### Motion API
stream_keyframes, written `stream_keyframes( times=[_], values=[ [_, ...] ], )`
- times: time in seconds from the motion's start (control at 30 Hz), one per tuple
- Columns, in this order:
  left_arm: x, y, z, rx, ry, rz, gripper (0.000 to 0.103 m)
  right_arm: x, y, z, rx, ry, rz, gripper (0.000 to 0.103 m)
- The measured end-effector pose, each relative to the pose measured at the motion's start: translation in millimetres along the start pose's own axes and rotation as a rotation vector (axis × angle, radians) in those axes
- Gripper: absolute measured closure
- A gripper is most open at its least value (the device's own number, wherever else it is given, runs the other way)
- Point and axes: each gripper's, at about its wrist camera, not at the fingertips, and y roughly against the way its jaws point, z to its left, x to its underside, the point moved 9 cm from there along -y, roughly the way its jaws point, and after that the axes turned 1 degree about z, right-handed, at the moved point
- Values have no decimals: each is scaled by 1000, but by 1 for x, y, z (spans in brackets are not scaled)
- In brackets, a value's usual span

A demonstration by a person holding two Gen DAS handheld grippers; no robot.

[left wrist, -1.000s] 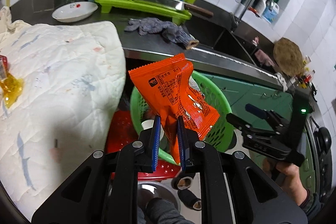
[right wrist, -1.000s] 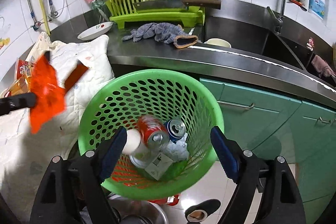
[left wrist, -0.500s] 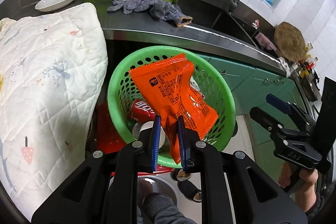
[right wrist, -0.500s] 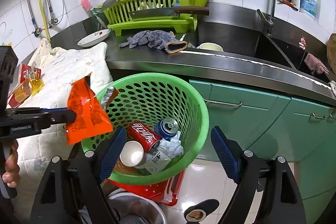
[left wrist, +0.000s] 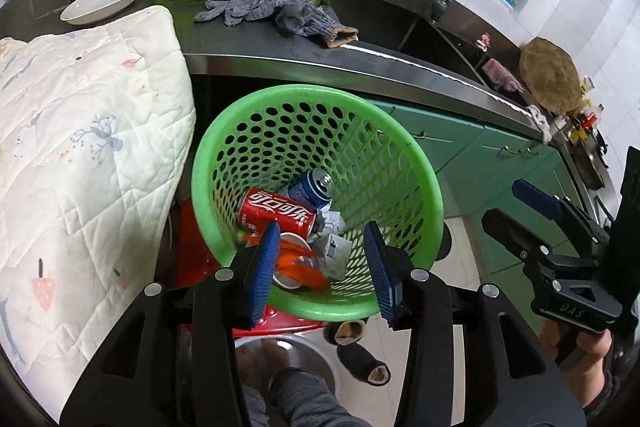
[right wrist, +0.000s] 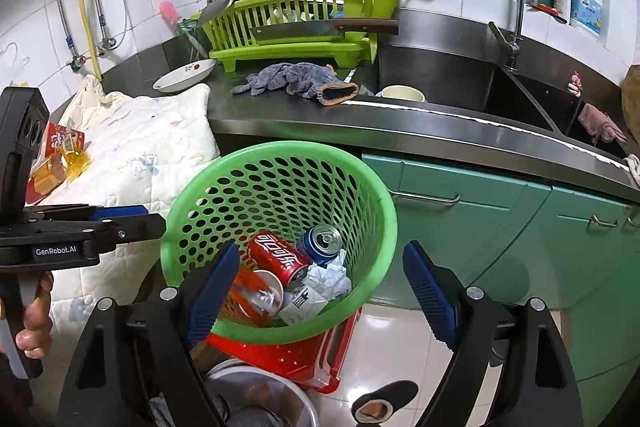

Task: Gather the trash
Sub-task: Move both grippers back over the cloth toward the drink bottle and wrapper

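Two cans (left wrist: 280,213) and one orange wrapper (left wrist: 298,263) fill the basket (left wrist: 400,163); both tongs spread, empty.

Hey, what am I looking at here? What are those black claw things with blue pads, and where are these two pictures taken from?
They are hand-held grippers, one in each of a person's hands, each carrying a wide-angle camera that looks along its fingers. One picture is from the left gripper, the other from the right gripper. Both look down into a green basket on the floor by a kitchen counter. In it lie a red can, a blue can, crumpled paper and an orange wrapper. The left jaws have just been opening and hold nothing; the right gripper is open and empty too.
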Motion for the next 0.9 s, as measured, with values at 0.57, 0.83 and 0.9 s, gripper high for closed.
stream_keyframes(
  times=[0.57, 0.83, 0.9],
  values=[
    [9, 69, 69, -117, 56, -96, 56, -9, -7, 68, -81, 90, 2, 20],
    [19, 113, 125, -235, 78, -139, 52, -20, -18, 124, -150, 162, 15, 20],
    [22, 126, 144, -270, 87, -146, 48, -23, -21, 141, -170, 182, 18, 19]
  ],
)
